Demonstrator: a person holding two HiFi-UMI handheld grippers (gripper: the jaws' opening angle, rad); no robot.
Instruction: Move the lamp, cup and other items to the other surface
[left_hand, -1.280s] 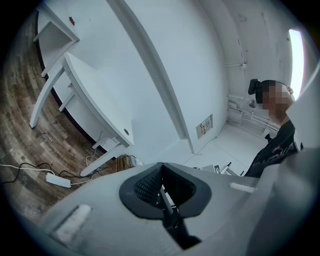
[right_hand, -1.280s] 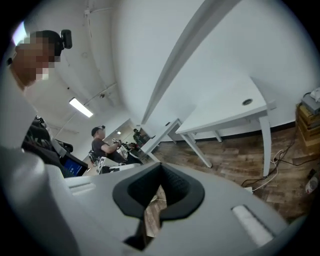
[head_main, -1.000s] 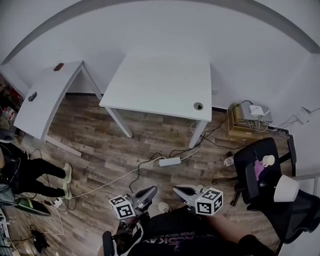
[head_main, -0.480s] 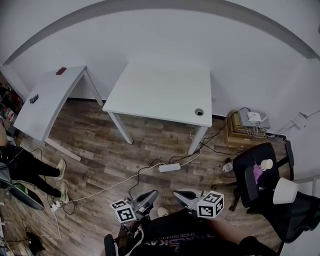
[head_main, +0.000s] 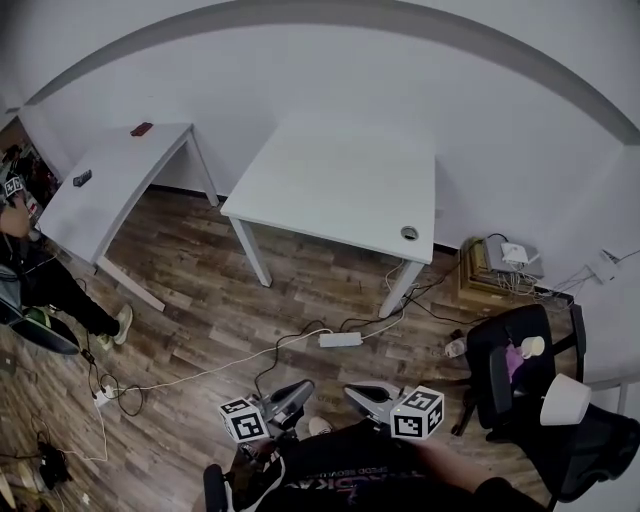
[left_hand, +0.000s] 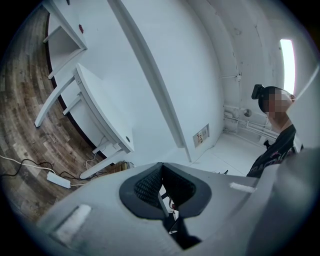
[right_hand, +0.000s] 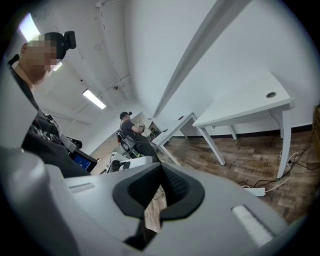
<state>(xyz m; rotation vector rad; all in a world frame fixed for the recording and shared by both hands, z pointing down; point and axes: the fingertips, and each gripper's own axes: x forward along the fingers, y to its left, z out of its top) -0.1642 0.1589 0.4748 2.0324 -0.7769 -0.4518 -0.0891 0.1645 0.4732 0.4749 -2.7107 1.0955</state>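
1. Left gripper: low in the head view, just ahead of the wearer's body. Jaws closed together, nothing between them.
2. Right gripper: just beside the left one, not touching it. Jaws closed as well, nothing held. Both point out over the wood floor.
3. Floor ahead of the grippers: a white power strip, with cables trailing off to the left and up toward a desk leg.
4. Right of the grippers: a black office chair. The cup, small and white, sits on it, with a purple item just beside the cup.
5. The lamp, with a white shade, shows at the chair's right side. Cannot tell what it stands on.
6. Farther out, centre: a white desk against the wall, well apart from the chair. It has a round cable hole near its front right corner.
7. Right of that desk, by the wall: a wooden box with a white device and a tangle of wires on top.
8. Far left: a second white desk, carrying two small dark things, one near each end.
9. Left edge: another person in dark clothes beside that desk.
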